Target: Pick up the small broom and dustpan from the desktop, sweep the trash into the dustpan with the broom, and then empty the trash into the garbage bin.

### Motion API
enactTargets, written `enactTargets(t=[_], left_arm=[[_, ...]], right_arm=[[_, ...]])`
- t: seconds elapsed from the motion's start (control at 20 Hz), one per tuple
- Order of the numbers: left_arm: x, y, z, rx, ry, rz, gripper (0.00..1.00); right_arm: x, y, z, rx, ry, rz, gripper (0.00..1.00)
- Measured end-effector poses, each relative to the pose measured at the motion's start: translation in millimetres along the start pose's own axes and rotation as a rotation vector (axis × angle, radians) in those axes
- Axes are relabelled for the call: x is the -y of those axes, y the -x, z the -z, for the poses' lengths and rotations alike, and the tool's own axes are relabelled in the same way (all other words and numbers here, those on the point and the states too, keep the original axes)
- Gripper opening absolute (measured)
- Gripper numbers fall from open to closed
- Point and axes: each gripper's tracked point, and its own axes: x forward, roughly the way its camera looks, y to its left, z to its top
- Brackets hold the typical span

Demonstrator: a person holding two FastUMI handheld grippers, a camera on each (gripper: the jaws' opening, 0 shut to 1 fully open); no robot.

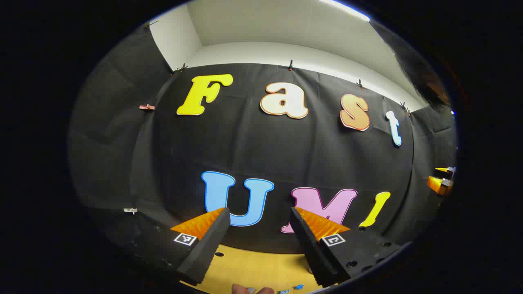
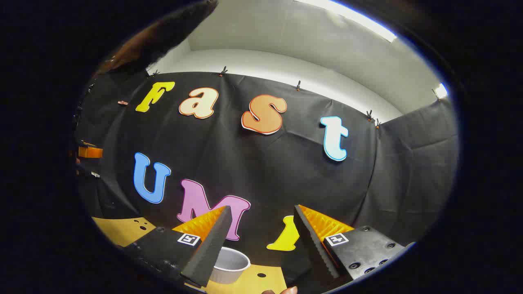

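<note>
My left gripper [image 1: 259,210] is open with nothing between its fingers and is raised toward the booth wall. Below it lies the wooden desktop [image 1: 253,265], with small blue scraps [image 1: 298,287] at its near edge. My right gripper [image 2: 262,208] is also open and holds nothing. Under its left finger a white round container [image 2: 229,265] stands on the desktop [image 2: 265,279]. The right gripper [image 1: 440,181] shows far off at the right edge of the left gripper view. The left gripper [image 2: 89,152] shows at the left edge of the right gripper view.
Black cloth walls close the booth behind and on both sides. Small round holes dot the desktop [image 2: 122,228]. A pinkish rounded bit [image 1: 245,289] pokes in at the bottom edge, too small to tell what it is. A person's hair [image 2: 163,28] hangs top left.
</note>
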Motion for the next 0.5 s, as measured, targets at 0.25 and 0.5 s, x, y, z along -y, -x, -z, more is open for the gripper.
enactTargets(t=[0.25,0.5], left_arm=[[-17.2,-6.7,35.8,-0.055,-0.022,0.029,0.95],[-29.4,-7.3,56.2,-0.076,-0.032,0.025,0.95]], right_arm=[[-25.3,16.1,22.5,-0.018,-0.049,0.041,0.95],[-45.4,24.6,44.6,-0.047,-0.017,0.037,0.95]])
